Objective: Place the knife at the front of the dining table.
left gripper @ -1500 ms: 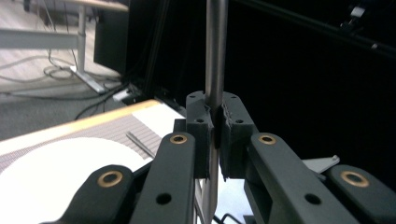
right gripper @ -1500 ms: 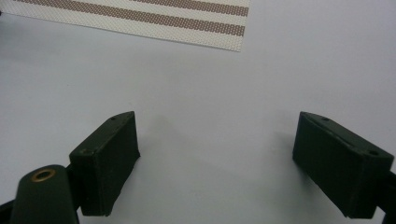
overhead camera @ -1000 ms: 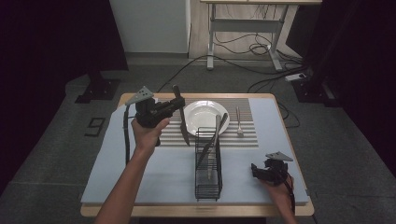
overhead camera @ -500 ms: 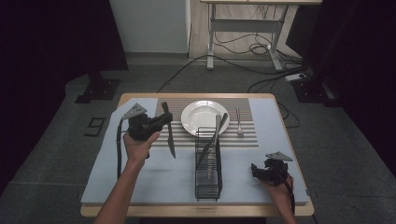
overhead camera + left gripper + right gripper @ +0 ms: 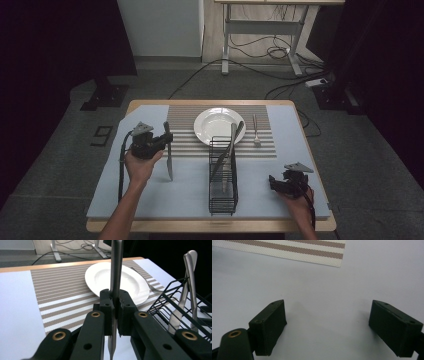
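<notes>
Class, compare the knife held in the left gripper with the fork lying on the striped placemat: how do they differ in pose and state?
The knife stands upright, tip down, clamped between the left gripper's jaws; the fork lies flat and free on the striped placemat. The knife is left of the plate, the fork right of it. Both are silver cutlery.

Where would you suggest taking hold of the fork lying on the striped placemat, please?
I would take the fork by the middle of its handle, coming straight down from above. It lies flat on the striped placemat, running away from the person, so the jaws should close across its narrow width. The plate to its left stands apart, and the right hand-held gripper is open and nearest.
</notes>
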Tool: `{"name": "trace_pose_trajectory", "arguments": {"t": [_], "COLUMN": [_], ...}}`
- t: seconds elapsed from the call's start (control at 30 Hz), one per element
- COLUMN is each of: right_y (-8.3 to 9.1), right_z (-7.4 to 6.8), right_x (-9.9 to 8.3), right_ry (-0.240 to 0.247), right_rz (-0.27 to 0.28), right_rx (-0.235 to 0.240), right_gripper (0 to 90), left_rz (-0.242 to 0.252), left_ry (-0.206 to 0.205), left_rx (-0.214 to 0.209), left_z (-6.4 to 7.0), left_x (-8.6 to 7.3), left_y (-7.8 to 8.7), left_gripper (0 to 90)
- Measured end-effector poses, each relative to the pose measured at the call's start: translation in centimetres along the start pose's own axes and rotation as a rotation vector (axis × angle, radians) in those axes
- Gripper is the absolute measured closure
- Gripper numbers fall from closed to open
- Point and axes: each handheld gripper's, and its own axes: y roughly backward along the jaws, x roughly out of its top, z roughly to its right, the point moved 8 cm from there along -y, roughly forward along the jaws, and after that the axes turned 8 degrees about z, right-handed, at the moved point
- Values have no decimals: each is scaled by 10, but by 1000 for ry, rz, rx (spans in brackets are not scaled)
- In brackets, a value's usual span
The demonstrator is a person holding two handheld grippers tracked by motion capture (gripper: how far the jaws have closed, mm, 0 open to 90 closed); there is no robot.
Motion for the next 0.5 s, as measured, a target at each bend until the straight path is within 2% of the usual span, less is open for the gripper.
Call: {"name": "trace_pose_trajectory", "arguments": {"t": [0.33, 0.5], "right_y": [0, 0], "right_z": [0, 0], "right_x": [0, 0], "right_ry": [-1, -1], "right_rz": [-3, -4], "right_rx": [2, 2], "right_gripper": [138, 137], "left_rz": [-29, -38], "left_ry": [14, 2], "left_rx": [-6, -8], "left_z": [1, 3], "left_x": [0, 2], "left_y": [-2, 9], "left_gripper": [839, 839]}}
